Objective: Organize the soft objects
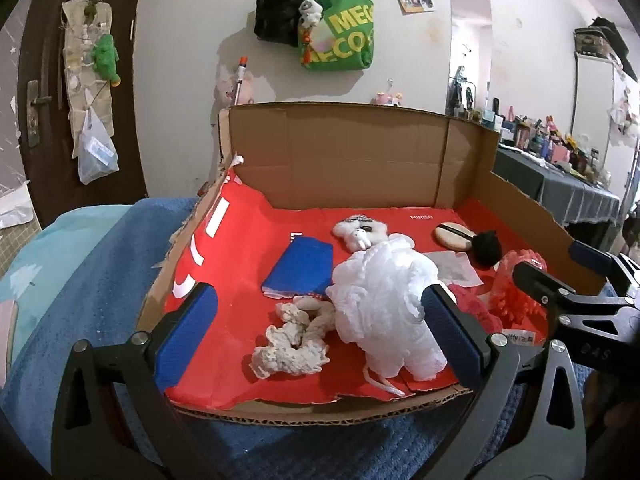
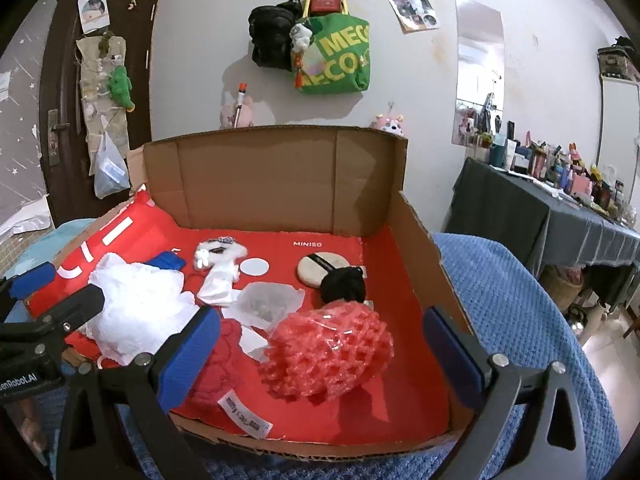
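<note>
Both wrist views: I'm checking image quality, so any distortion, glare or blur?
Left wrist: fisheye bends the box edges and darkens the corners; the white pouf is overexposed, its detail lost. Right wrist: same bending; the mirror glares; the red mesh is sharp.

"MINISO" is printed in small white letters on the red liner (image 2: 340,412) of the cardboard box, at mid-frame in the right wrist view near the back wall. The green tote bag (image 2: 340,60) hanging on the wall at upper centre carries yellow letters reading "MEG" over "MECO", cut off at its edge. At the lower left edge of the right wrist view, white lettering on the left tongs (image 2: 56,288) reads "enRobot.AI". A white fabric label (image 2: 245,413) at lower centre bears print too blurred to read.
</note>
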The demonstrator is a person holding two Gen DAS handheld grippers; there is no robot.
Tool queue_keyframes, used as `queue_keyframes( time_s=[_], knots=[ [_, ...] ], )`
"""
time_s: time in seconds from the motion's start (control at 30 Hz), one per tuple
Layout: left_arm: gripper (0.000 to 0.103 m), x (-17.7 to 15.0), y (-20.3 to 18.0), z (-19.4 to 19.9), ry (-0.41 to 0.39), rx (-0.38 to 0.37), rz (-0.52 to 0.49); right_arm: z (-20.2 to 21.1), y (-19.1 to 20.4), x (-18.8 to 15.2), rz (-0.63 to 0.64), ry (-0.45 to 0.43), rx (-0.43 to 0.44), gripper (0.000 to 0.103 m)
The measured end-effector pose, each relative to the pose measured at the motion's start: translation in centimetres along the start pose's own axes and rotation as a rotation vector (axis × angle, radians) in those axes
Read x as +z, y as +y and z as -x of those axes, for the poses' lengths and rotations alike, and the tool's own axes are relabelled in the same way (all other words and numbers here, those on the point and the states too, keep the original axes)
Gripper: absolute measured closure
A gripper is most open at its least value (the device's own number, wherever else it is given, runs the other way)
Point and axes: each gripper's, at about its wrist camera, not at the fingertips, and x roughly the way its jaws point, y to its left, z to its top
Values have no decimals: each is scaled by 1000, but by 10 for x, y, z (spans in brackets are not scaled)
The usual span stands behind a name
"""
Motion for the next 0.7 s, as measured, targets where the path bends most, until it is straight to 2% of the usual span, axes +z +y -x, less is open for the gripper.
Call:
queue_keyframes(
  time_s=[0.3,0.7],
  knots=[
    [0,-1,-8,3,-7,-5,-44,-2,4,-2,20,14,-10,0],
    [0,-1,-9,1,7,-12,-49,-3,6,-3,26,20,-11,0]
  ],
)
